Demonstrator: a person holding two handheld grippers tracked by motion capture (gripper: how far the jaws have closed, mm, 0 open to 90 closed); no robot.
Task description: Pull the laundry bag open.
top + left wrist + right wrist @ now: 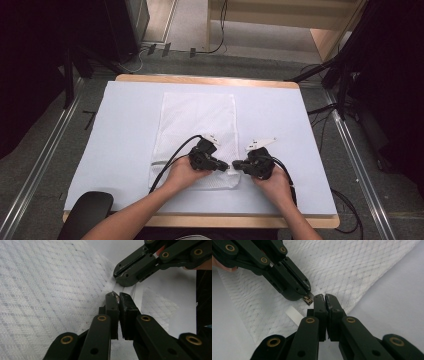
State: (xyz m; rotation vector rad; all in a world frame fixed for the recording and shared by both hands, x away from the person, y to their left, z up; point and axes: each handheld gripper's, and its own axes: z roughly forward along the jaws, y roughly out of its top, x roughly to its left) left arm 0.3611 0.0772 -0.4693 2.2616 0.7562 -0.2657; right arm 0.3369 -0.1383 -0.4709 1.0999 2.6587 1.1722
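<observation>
- Flat on the white surface point(120, 130) lies a white mesh bag point(197, 120), its long side running away from the person, its near end between the two hands.
- At that near right corner sits the zipper: a small metal pull point(307, 300) and a strip of white tape point(295, 315) beside it.
- Left gripper point(223, 167): jaws together, clamped on the metal pull, as the right gripper view shows; its tips point right.
- Right gripper point(236, 164): jaws pressed together on the bag's corner at the zipper end, fabric pinched between the pads; its tips point left.
- Tip to tip, the two grippers nearly touch over the bag's edge.
- Both forearms come in from the near edge of the surface, and a cable point(170, 162) trails from the left gripper across the bag.
- Beyond the surface: grey floor and a wooden frame point(330, 35).
</observation>
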